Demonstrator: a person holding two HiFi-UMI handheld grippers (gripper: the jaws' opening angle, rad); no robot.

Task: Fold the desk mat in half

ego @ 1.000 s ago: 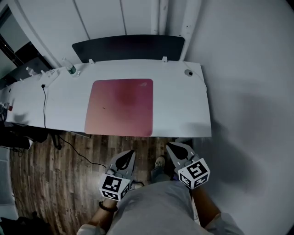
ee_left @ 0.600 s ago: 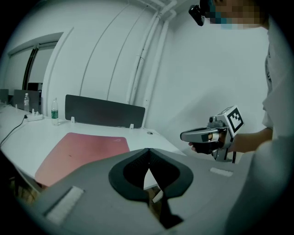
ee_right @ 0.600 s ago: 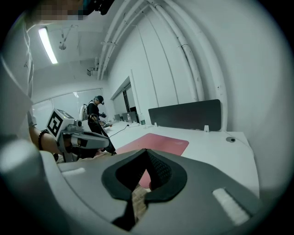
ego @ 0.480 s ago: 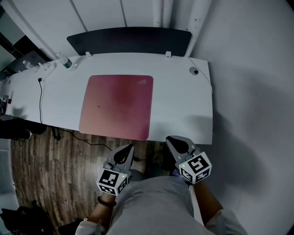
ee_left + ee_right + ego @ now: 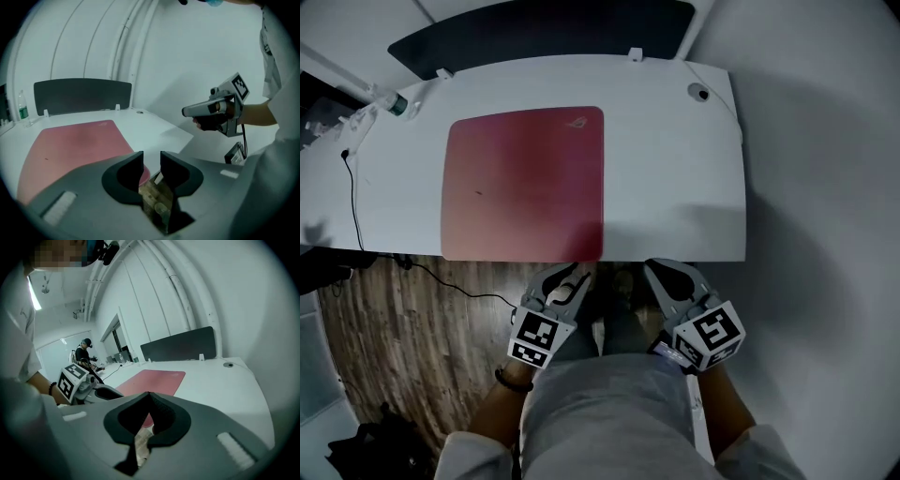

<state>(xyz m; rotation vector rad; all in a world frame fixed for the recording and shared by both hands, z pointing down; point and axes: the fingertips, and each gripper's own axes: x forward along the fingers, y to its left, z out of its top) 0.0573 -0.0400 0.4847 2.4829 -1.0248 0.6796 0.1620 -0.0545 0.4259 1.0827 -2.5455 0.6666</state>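
Compared with a second before, the person had stepped closer, so both tongs hung just short of the tabletop's (image 5: 675, 178) near edge. At far left a bottle (image 5: 394, 101) stood by the back edge, and a black cable (image 5: 351, 192) ran across the top and over the front edge. The pink mat (image 5: 525, 183) lay flat and unfolded left of the middle, its near side reaching the tabletop's near edge. The left tongs (image 5: 572, 277) hung over the wooden floor (image 5: 412, 319) just below the mat's near right corner, apart from it, their jaws opening with nothing between them. The right tongs (image 5: 661, 272), beside them, were clenched tip to tip and empty. Right of the mat a broad stretch of white tabletop ran to the right edge.
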